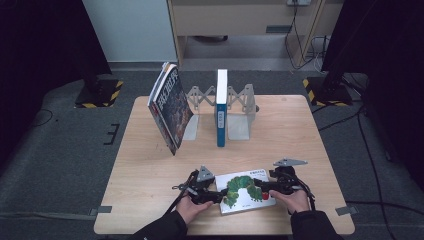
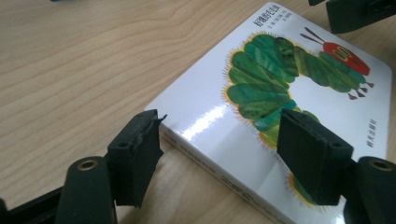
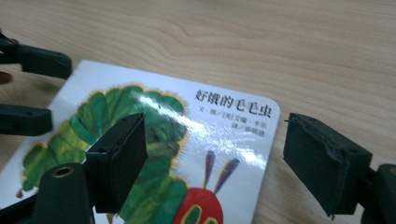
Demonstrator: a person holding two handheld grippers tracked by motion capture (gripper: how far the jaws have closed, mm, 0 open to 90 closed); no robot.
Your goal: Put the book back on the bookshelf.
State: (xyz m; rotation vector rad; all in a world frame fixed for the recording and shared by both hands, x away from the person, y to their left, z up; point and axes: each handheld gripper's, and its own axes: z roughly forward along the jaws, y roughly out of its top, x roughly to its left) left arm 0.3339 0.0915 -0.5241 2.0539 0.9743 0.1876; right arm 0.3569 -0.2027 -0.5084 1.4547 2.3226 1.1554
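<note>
Lying flat on table [image 1: 150, 165], caterpillar book [image 1: 246, 190], long axis left-right, left gripper [image 1: 218, 195] and right gripper [image 1: 264, 187] both agape, straddling opposite ends

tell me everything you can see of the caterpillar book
The caterpillar book is a thick, glossy white board book with rounded corners, a green caterpillar with a red head, and dark title characters. It lies flat, cover up, at the table's near edge. The open left gripper and right gripper straddle opposite ends; contact is unclear.

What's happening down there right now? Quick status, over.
Left gripper and right gripper open, each straddling an end of the caterpillar book. Book flat on table. Nothing in the way.
</note>
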